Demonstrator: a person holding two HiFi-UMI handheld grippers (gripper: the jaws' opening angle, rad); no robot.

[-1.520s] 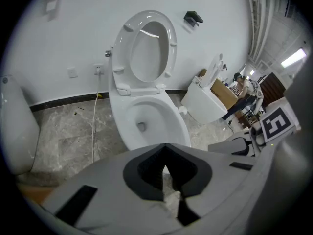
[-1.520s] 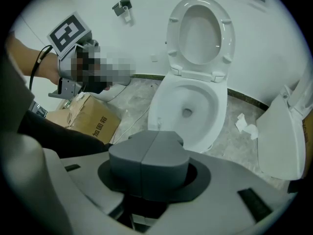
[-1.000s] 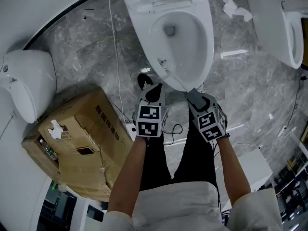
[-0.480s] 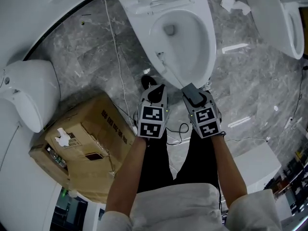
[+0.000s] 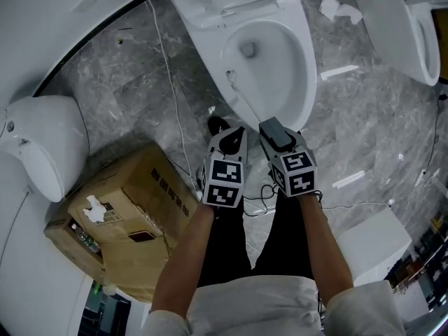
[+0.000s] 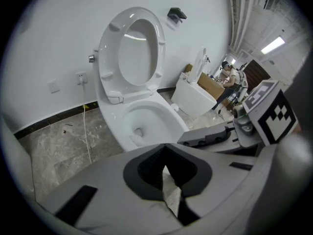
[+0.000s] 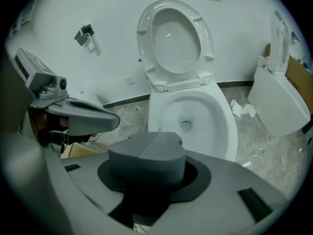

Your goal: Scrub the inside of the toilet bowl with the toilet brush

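Observation:
The white toilet (image 5: 304,61) stands open with its seat (image 7: 176,38) raised; the bowl (image 6: 171,114) looks empty apart from the drain. In the head view a thin white brush handle (image 5: 248,102) slants from the bowl's left inner wall back to my right gripper (image 5: 271,128) at the front rim. In its own view the right gripper (image 7: 146,148) has its pads pressed together, and the handle is hidden there. Just to its left my left gripper (image 5: 228,137) pinches a white scrap of tissue (image 6: 172,196) between its jaws.
A cardboard box (image 5: 119,215) sits on the marble floor to the left, near a second toilet (image 5: 42,138). A third toilet (image 5: 406,26) stands at the upper right. A white cable (image 5: 171,96) trails beside the bowl. Tissue scraps (image 5: 334,7) lie behind it.
My right gripper has slid left toward the left gripper and rolled, so the gap between them has narrowed. The brush's far end has shifted up the bowl's left wall.

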